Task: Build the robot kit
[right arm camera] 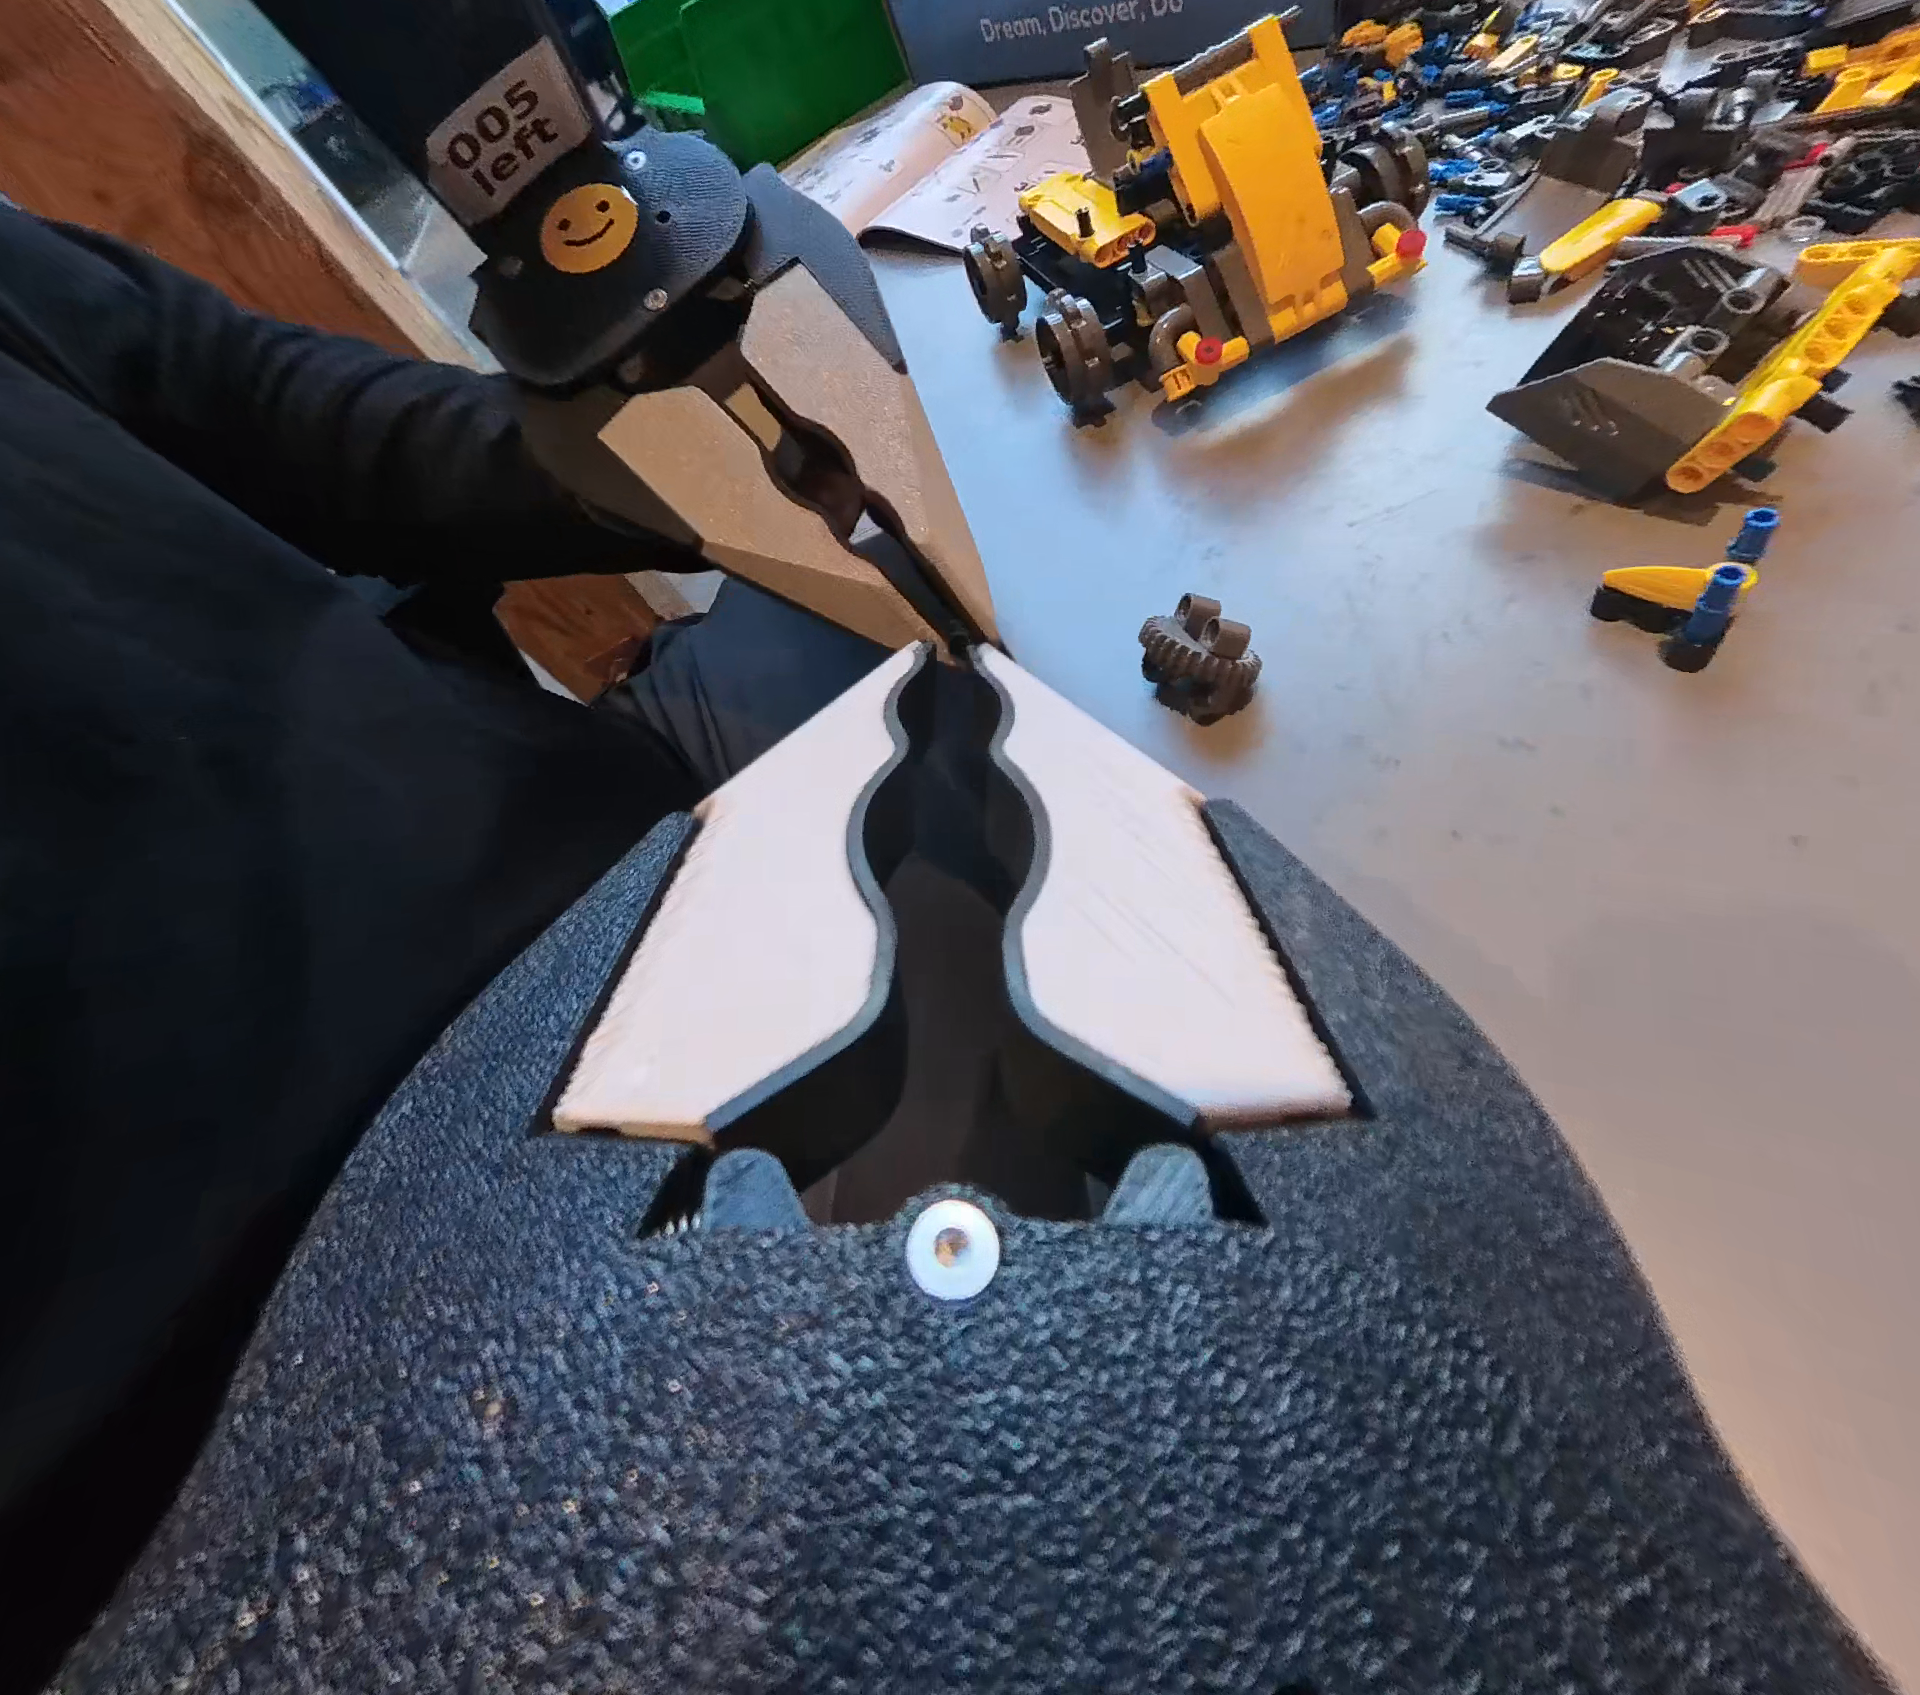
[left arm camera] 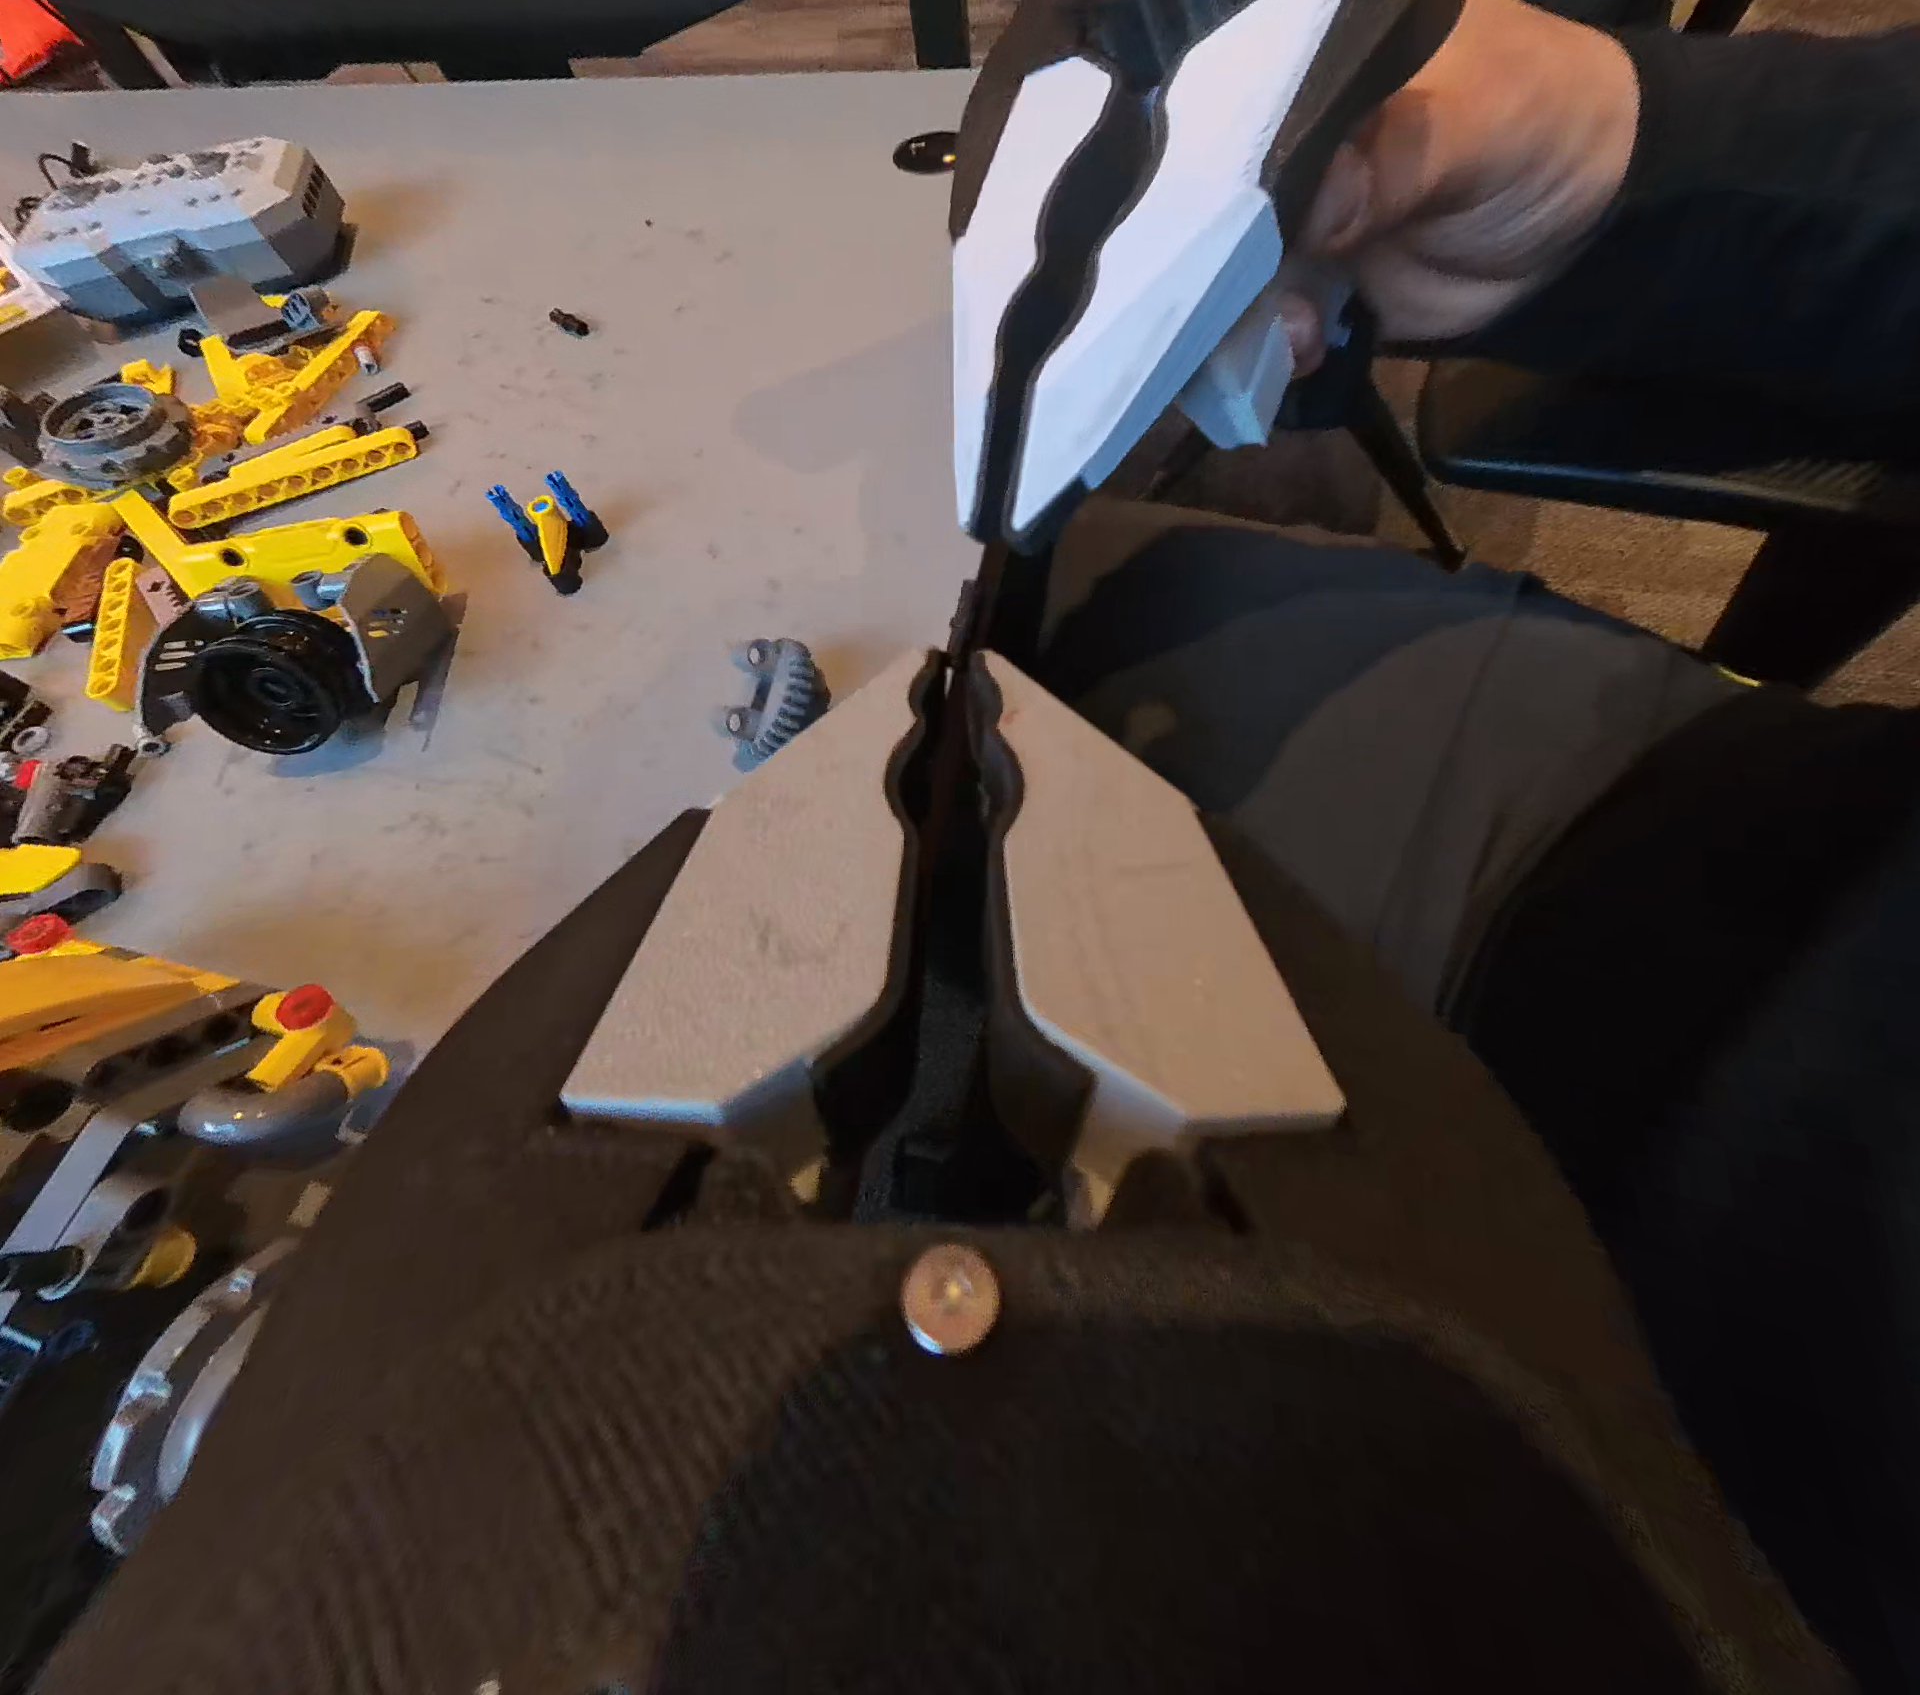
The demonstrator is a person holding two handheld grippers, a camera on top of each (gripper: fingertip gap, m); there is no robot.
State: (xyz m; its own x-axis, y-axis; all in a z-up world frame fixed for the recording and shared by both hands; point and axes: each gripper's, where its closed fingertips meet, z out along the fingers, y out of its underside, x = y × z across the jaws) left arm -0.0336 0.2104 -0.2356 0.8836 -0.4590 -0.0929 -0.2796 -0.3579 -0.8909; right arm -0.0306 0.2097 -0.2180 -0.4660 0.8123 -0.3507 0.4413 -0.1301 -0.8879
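Left claw: our left gripper [left arm camera: 951,658] has its tips pinched together on a thin black rod [left arm camera: 977,596], off the table's near edge.
Right claw: our right gripper [right arm camera: 951,651] looks closed on the rod's other end; tips nearly meet.
Nearest piece: a gray gear [right arm camera: 1200,653] lies on the gray table [right arm camera: 1455,918] just beside both tips.
Farther out: a yellow toy truck [right arm camera: 1195,232] and a gray scoop [right arm camera: 1621,388] stand well apart.
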